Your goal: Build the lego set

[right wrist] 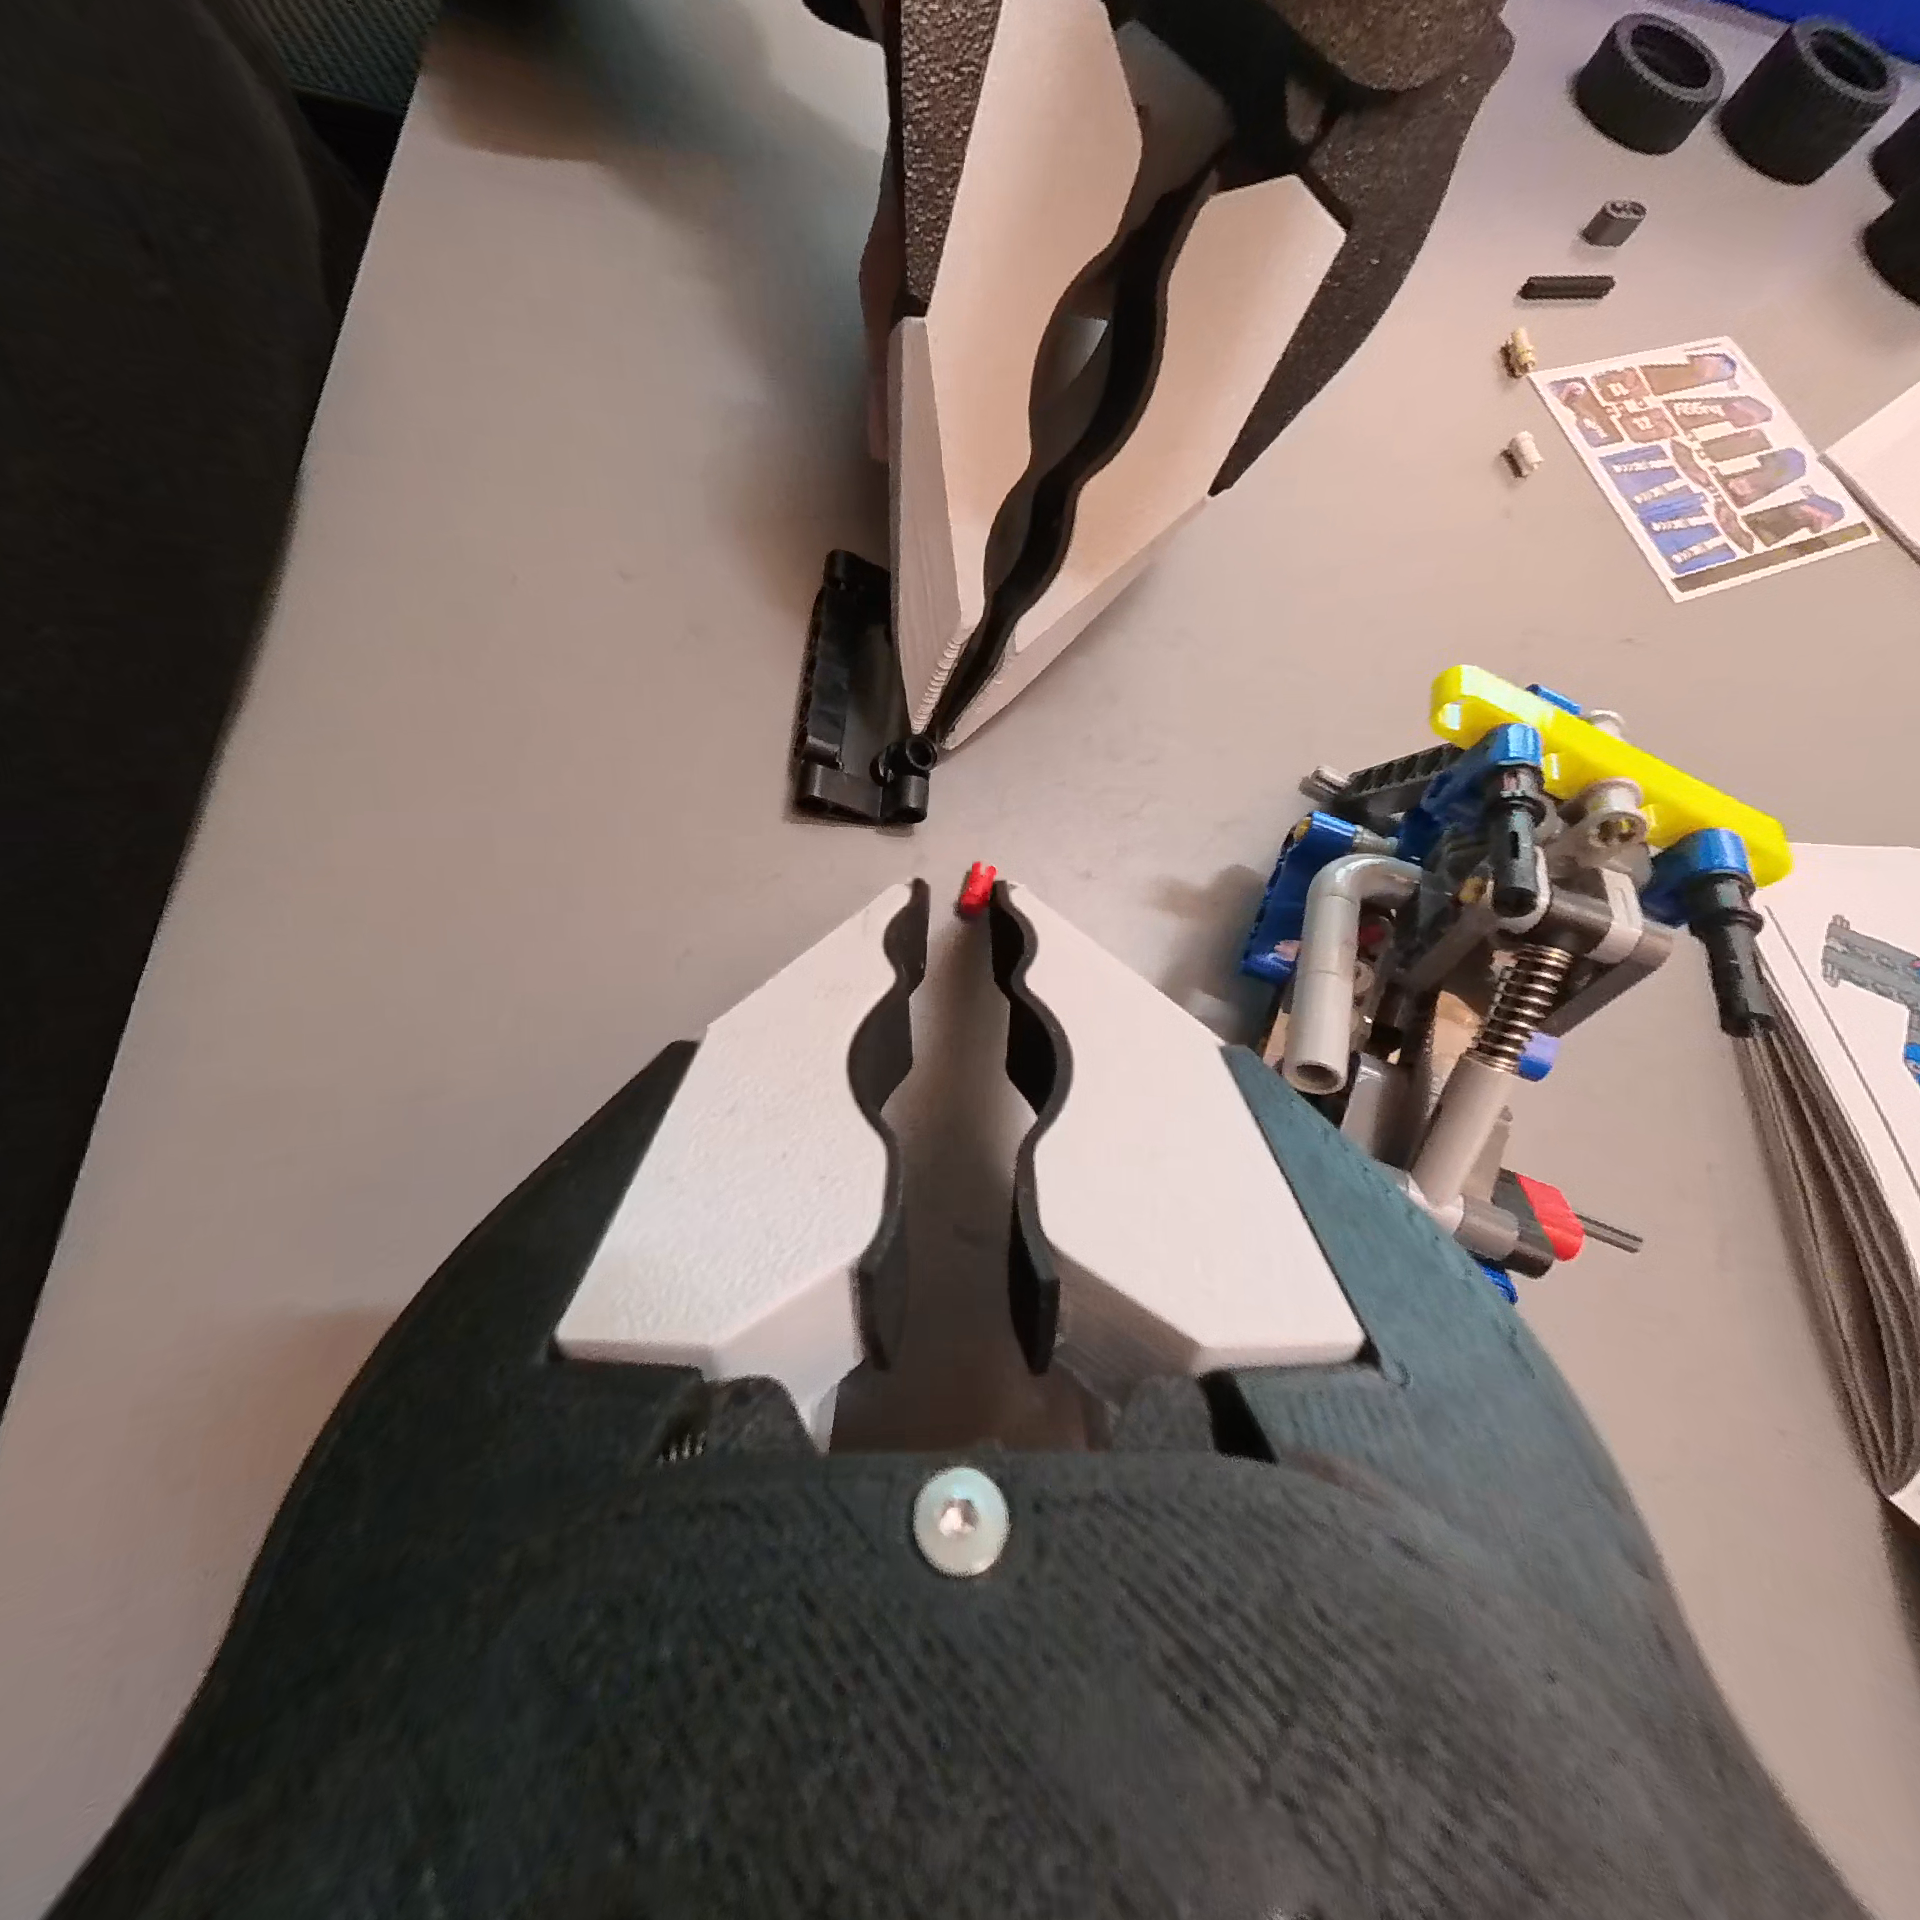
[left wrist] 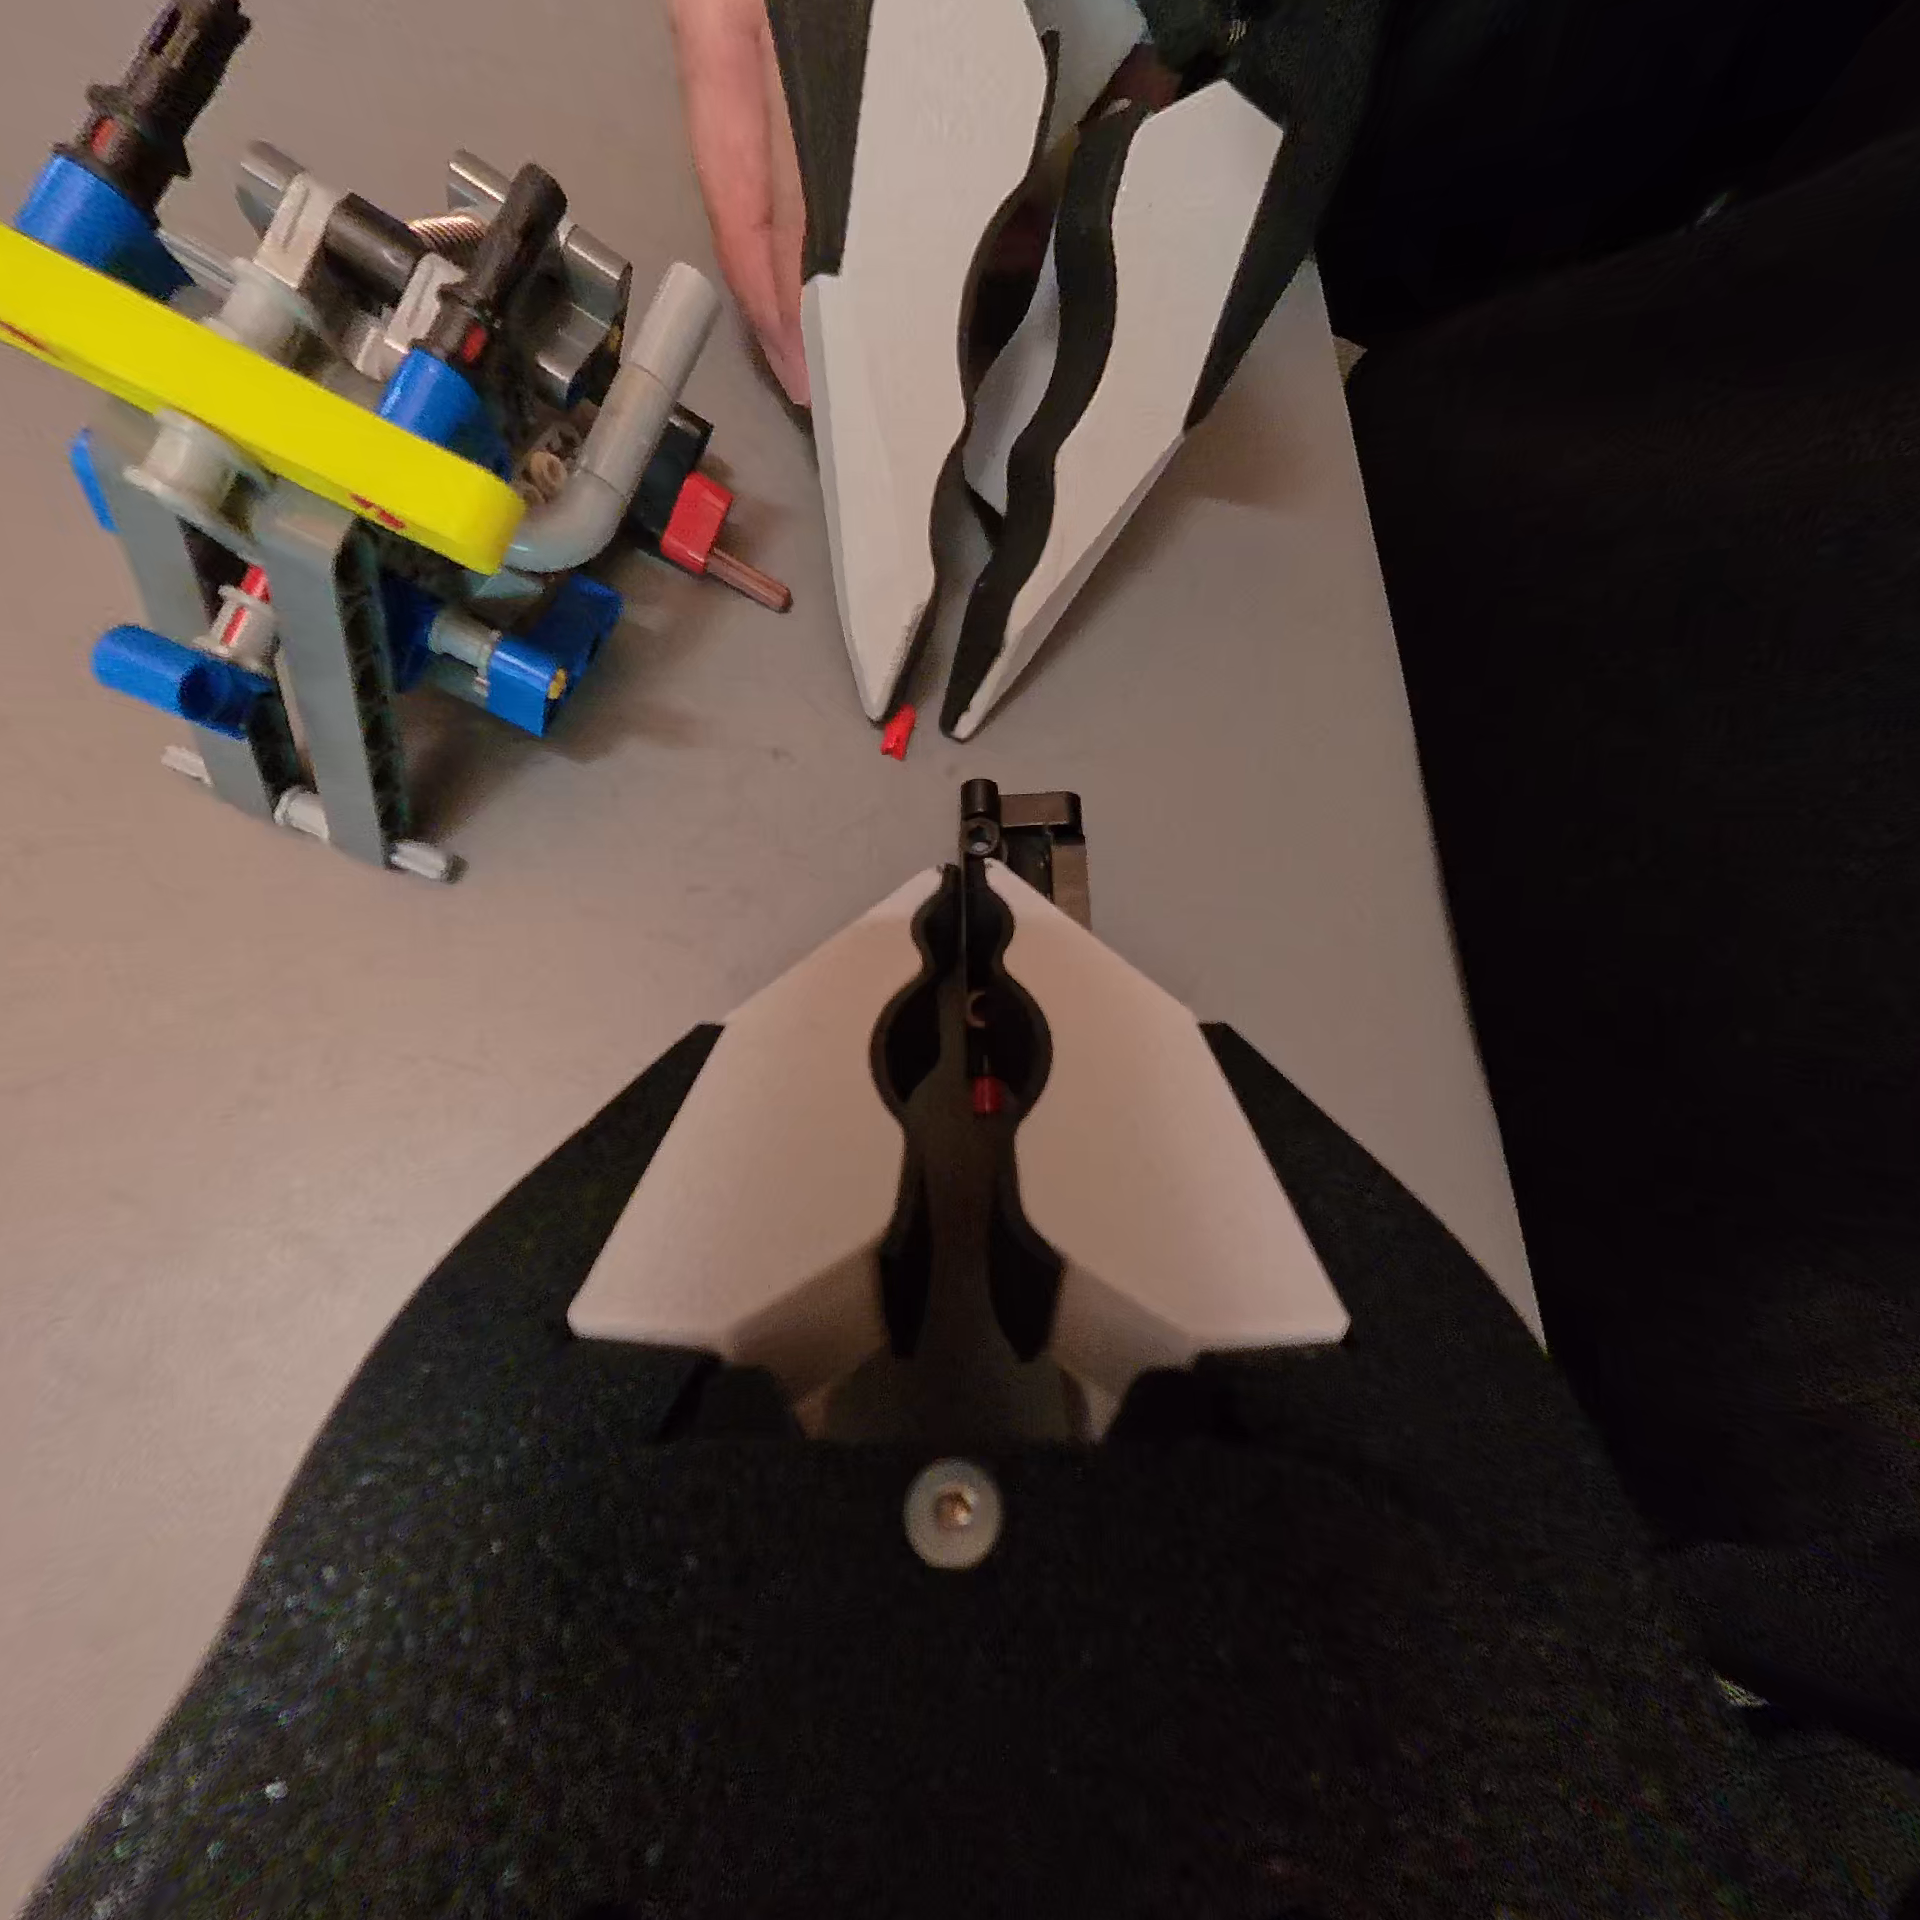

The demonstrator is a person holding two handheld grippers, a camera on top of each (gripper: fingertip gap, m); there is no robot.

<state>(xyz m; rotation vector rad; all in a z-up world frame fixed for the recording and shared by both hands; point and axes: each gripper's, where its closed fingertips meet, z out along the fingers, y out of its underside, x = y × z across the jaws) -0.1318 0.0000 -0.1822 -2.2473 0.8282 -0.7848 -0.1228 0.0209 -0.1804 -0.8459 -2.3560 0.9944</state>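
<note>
Inspector A: Left gripper (left wrist: 971, 883): its tips are pressed together on a black connector piece (left wrist: 979, 821); the round end of that piece sticks out just past the tips, and a flat black panel part (right wrist: 847, 717) lies on the grey table (left wrist: 520, 1039) directly beside and under it.

Inspector B: Noted; and the right gripper (right wrist: 958, 894)?

Inspector A: Its tips stand slightly apart; a tiny red pin (right wrist: 977, 890) lies on the table between them, touching or just beside the right-hand pad (right wrist: 1006, 904); a bare gap shows on the other side, so I judge it is not gripped.

Inspector B: How would the pin handle?

Inspector A: My judgement: rigid plastic, very light, smooth and round, so liable to roll or flick away; best taken across its middle, squarely at the very fingertips.

Inspector B: Surroundings?

Inspector A: A partly built toy-brick assembly with a yellow beam (right wrist: 1621, 769) stands near the right gripper; a sticker sheet (right wrist: 1704, 468), loose small parts and black tyres (right wrist: 1652, 83) lie farther off; the two grippers face each other, near but apart.
</note>
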